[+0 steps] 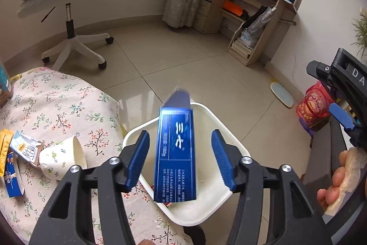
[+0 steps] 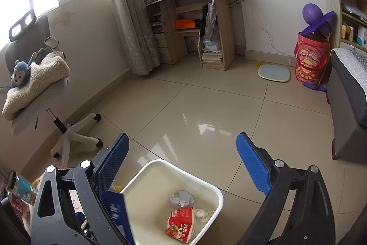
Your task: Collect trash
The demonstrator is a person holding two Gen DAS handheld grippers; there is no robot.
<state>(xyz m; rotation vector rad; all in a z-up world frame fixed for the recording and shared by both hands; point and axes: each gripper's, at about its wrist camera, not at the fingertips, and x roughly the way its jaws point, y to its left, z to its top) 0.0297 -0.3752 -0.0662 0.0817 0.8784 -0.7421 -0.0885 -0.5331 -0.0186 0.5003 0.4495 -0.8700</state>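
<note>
My left gripper (image 1: 180, 157) is open above the white trash bin (image 1: 214, 203). A long blue carton (image 1: 175, 153) stands between the spread fingers without touching them, its lower end in the bin; it looks motion-blurred. The right wrist view shows the carton (image 2: 115, 210) at the bin's (image 2: 219, 196) left rim. The bin holds a red packet (image 2: 181, 223) and crumpled paper (image 2: 182, 198). My right gripper (image 2: 182, 164) is open and empty above the bin. A paper cup (image 1: 62, 159), a milk carton (image 1: 26, 148) and other wrappers lie on the floral bed (image 1: 57, 102).
A white swivel chair (image 1: 68, 4) with a blanket and plush monkey stands at left. A wooden desk (image 2: 192, 15) is at the far wall. A scale (image 2: 274, 72), a red bucket (image 2: 310, 61) and a dark sofa (image 2: 348, 95) are at right.
</note>
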